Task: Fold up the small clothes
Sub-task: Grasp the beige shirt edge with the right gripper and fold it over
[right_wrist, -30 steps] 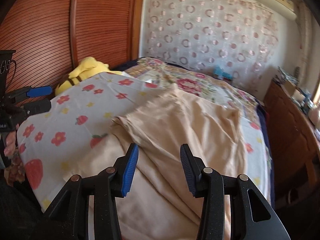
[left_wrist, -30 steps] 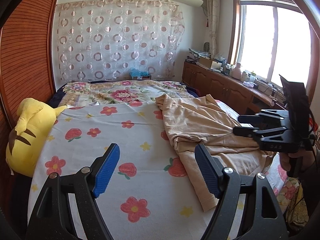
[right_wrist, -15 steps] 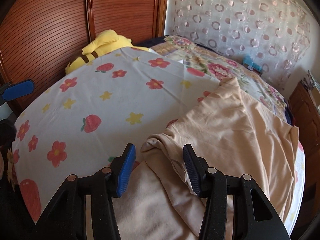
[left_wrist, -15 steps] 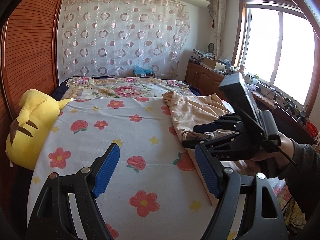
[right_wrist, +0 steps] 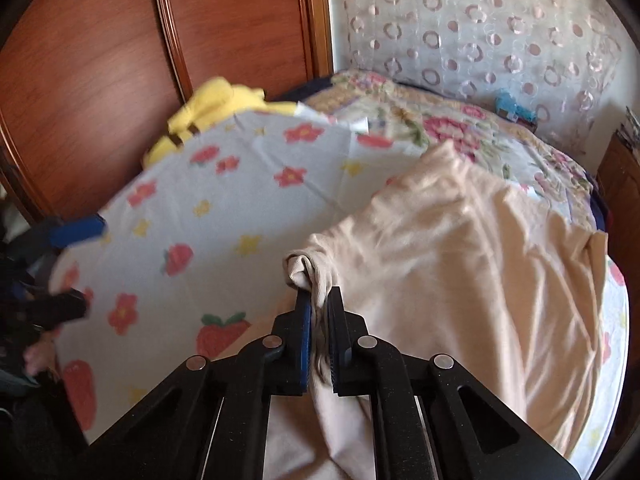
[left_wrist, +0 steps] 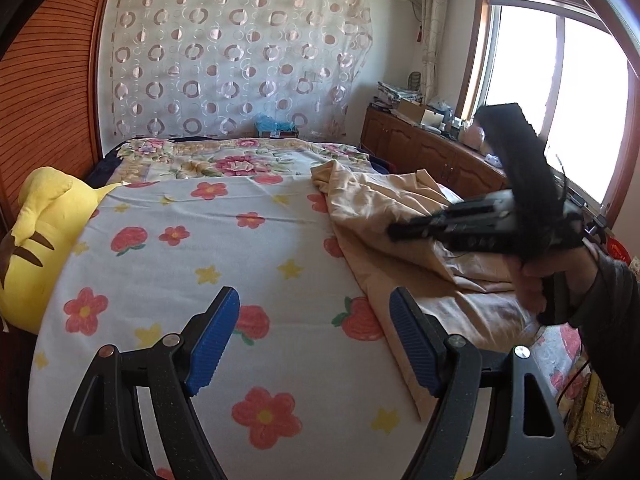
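A beige garment (left_wrist: 384, 208) lies crumpled on the right half of the bed, over a white sheet (left_wrist: 200, 264) printed with flowers and strawberries. My right gripper (right_wrist: 319, 312) is shut on a bunched fold of the garment (right_wrist: 460, 264) at its near left edge and lifts it a little. In the left wrist view the right gripper (left_wrist: 404, 230) hovers over the garment, held by a hand. My left gripper (left_wrist: 314, 340) is open and empty above the sheet, left of the garment's near edge. It also shows blurred at the left in the right wrist view (right_wrist: 68, 268).
A yellow plush toy (left_wrist: 36, 232) lies at the bed's left edge against a wooden wardrobe (left_wrist: 44, 80). A floral quilt (left_wrist: 240, 160) covers the far end of the bed. A wooden cabinet (left_wrist: 432, 156) with clutter stands under the window on the right.
My right gripper has closed on a fold of the beige garment and pulled it up. The left gripper has stayed open over the sheet, shifting slightly.
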`<state>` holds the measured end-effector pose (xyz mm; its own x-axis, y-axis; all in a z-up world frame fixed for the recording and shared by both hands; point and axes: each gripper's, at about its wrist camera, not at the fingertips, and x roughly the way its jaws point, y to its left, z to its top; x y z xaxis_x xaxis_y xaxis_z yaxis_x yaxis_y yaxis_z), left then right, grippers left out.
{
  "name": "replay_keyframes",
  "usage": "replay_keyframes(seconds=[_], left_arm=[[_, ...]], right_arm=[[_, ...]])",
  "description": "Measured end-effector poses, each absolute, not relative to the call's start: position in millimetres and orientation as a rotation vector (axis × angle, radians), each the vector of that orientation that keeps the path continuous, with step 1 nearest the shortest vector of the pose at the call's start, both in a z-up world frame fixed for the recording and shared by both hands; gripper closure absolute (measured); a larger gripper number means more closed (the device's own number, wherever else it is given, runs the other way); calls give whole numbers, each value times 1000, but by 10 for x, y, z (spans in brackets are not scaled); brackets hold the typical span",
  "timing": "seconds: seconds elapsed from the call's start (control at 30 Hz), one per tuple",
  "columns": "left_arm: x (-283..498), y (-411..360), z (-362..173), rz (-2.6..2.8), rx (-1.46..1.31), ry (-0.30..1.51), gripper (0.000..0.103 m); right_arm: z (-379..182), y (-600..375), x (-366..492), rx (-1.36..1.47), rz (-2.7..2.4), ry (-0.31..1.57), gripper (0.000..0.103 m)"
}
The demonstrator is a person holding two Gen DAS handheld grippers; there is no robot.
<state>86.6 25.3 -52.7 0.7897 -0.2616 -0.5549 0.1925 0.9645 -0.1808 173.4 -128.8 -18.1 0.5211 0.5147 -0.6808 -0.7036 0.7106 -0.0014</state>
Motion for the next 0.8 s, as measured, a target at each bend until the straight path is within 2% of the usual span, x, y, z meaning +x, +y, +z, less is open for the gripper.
replay_keyframes(seconds=[0.2, 0.4, 0.63, 0.8], left_arm=[[1097, 95, -519, -264, -95, 635, 25], [1352, -74, -622, -274, -75, 688, 25], [1537, -173, -699, -268, -60, 736, 25], [1591, -209, -768, -259, -54, 770, 25]], right_arm=[[246, -1820, 1838, -286, 666, 598, 96], [421, -2380, 2235, -300, 509, 570, 97], [312, -2781, 2589, -261, 355, 570, 97], [72, -2632, 2750, -263, 294, 616, 97]])
